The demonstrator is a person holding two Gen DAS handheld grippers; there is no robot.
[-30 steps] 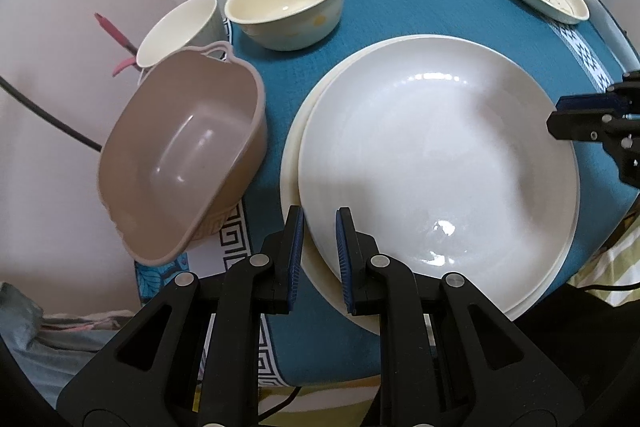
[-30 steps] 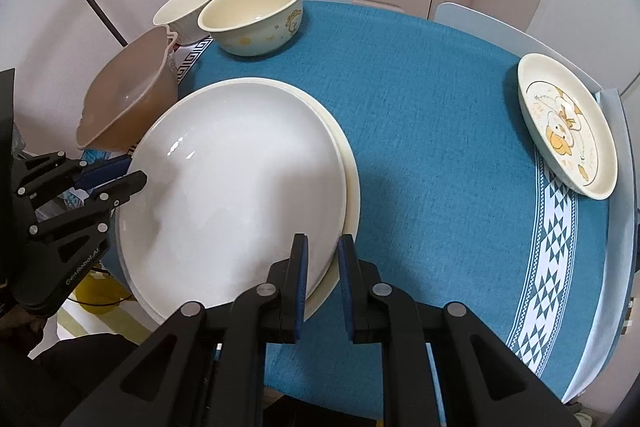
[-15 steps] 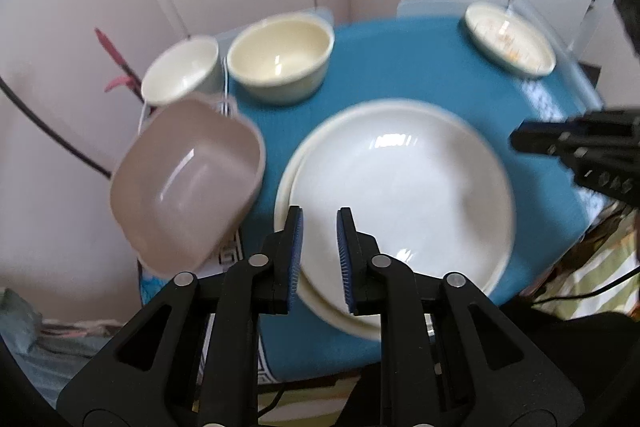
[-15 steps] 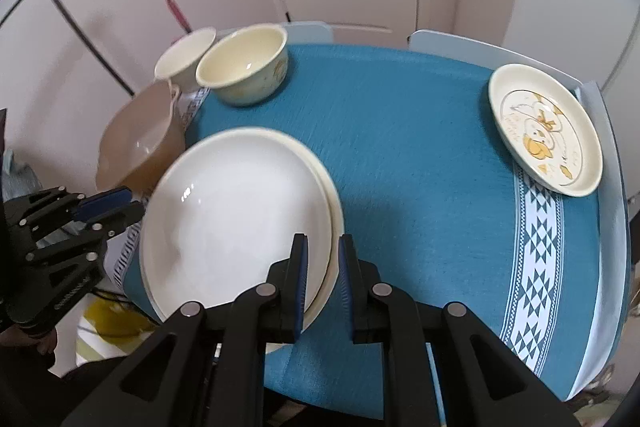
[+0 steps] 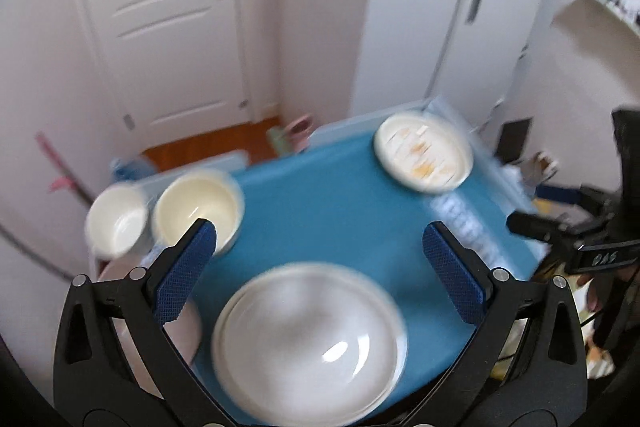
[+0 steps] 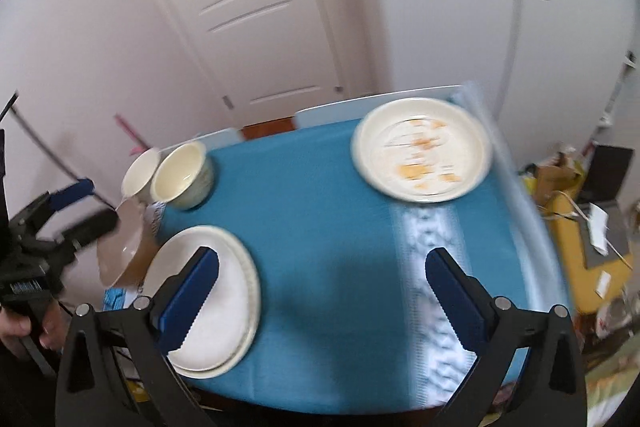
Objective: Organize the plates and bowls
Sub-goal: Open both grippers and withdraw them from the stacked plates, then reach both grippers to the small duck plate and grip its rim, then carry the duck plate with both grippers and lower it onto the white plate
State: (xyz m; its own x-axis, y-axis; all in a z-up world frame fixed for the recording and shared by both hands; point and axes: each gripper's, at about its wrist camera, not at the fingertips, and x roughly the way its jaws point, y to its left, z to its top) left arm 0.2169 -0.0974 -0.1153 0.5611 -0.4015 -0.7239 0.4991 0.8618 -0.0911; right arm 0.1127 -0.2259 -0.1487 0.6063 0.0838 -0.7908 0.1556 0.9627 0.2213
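Both the left gripper and right gripper hover with fingers spread wide and holding nothing; the patterned plate ahead of the right fingers looks rigid, glossy and breakable, best pinched at its raised rim.

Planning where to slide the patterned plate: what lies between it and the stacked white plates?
Only bare blue tablecloth lies between the patterned plate and the stacked white plates, clearest in the right wrist view.
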